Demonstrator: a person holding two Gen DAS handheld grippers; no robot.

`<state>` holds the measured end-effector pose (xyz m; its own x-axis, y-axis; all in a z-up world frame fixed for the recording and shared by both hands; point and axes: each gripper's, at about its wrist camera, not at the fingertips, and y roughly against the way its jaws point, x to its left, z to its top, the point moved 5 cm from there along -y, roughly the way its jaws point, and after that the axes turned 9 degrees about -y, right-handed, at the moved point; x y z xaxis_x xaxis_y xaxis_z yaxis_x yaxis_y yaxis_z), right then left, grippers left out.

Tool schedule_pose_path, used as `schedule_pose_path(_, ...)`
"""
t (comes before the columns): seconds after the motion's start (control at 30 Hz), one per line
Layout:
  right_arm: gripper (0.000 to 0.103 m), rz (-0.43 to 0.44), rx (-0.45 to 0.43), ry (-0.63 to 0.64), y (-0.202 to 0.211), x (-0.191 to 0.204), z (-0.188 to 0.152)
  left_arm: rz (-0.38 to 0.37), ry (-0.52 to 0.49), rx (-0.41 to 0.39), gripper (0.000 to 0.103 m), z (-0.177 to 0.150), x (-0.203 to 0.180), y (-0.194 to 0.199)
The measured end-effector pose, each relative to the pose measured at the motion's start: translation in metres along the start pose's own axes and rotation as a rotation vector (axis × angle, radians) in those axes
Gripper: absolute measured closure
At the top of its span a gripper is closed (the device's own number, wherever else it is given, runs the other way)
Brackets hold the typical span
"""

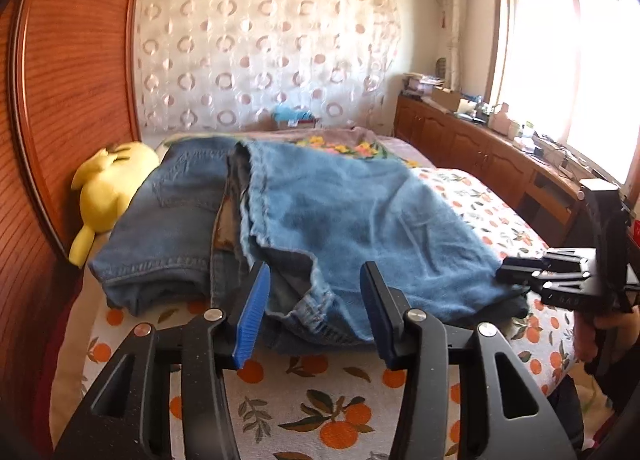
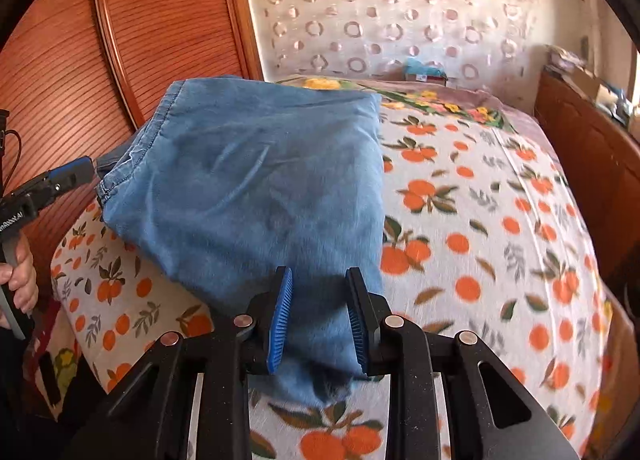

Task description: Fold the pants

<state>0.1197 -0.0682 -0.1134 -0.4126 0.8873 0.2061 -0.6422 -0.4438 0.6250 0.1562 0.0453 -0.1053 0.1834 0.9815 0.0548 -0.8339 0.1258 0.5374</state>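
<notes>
Blue jeans (image 1: pixel 340 211) lie bunched on the orange-print bedspread (image 1: pixel 320 400). Their darker seat part with a pocket (image 1: pixel 172 215) is on the left, and a lighter panel is folded across to the right. My left gripper (image 1: pixel 315 288) hovers open at the near waistband edge, its blue pads clear of the cloth. My right gripper (image 2: pixel 319 300) is shut on a thick fold of the jeans (image 2: pixel 248 187), with denim filling the gap between its pads. In the left wrist view the right gripper (image 1: pixel 516 274) sits at the jeans' right edge. The left gripper (image 2: pixel 68 175) shows at the far left of the right wrist view, held by a hand (image 2: pixel 20 280).
A yellow plush toy (image 1: pixel 108 187) lies against the wooden headboard (image 1: pixel 72 79) to the left of the jeans. A low wooden cabinet (image 1: pixel 460 139) with clutter on top runs along the bed's right side under a bright window. A floral blanket (image 2: pixel 440 99) covers the far end.
</notes>
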Motion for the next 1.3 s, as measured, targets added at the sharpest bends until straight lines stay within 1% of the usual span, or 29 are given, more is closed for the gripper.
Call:
schedule_pose_path(0.1,0.07,-0.003,-0.007,-0.02,-0.002,-0.003,-0.009,-0.006,-0.05,0.012,0.066,0.004,-0.011,-0.006)
schedule_pose_path(0.17,0.067,0.0,-0.012,-0.034,-0.002,-0.004,-0.011,-0.007,-0.067,0.039,0.067,0.002,-0.013,-0.016)
schedule_pose_path(0.23,0.066,0.0,-0.021,-0.037,-0.001,-0.007,-0.016,0.006,-0.056,0.093,0.07,-0.005,-0.01,-0.029)
schedule_pose_path(0.37,0.063,0.009,-0.033,-0.05,-0.001,-0.01,-0.023,0.023,-0.059,0.156,0.071,-0.018,-0.003,-0.039)
schedule_pose_path(0.43,0.062,0.018,-0.029,-0.063,-0.003,-0.012,-0.024,0.021,-0.062,0.165,0.085,-0.022,-0.002,-0.038)
schedule_pose_path(0.5,0.061,0.025,-0.027,-0.07,-0.004,-0.015,-0.023,0.012,-0.058,0.161,0.093,-0.024,0.001,-0.034)
schedule_pose_path(0.53,0.061,0.025,-0.028,-0.07,-0.004,-0.017,-0.024,0.006,-0.056,0.159,0.094,-0.024,0.002,-0.032)
schedule_pose_path(0.67,0.06,0.021,-0.031,-0.064,-0.006,-0.017,-0.021,0.024,-0.025,0.138,0.096,-0.027,0.014,-0.024)
schedule_pose_path(0.7,0.058,0.026,-0.031,-0.063,-0.006,-0.016,-0.021,0.035,-0.013,0.136,0.096,-0.028,0.018,-0.024)
schedule_pose_path(0.83,0.057,0.031,-0.027,-0.051,-0.006,-0.014,-0.022,0.05,0.029,0.162,0.098,-0.037,0.032,-0.032)
schedule_pose_path(1.03,0.057,0.024,-0.037,-0.054,0.002,-0.016,-0.021,0.058,0.008,0.154,0.098,-0.035,0.028,-0.027)
schedule_pose_path(1.17,0.057,0.022,-0.061,-0.087,0.016,-0.024,-0.02,0.067,-0.007,0.177,0.098,-0.041,0.03,-0.026)
schedule_pose_path(1.3,0.056,0.006,-0.073,-0.113,0.021,-0.031,-0.019,0.107,0.015,0.191,0.098,-0.051,0.039,-0.023)
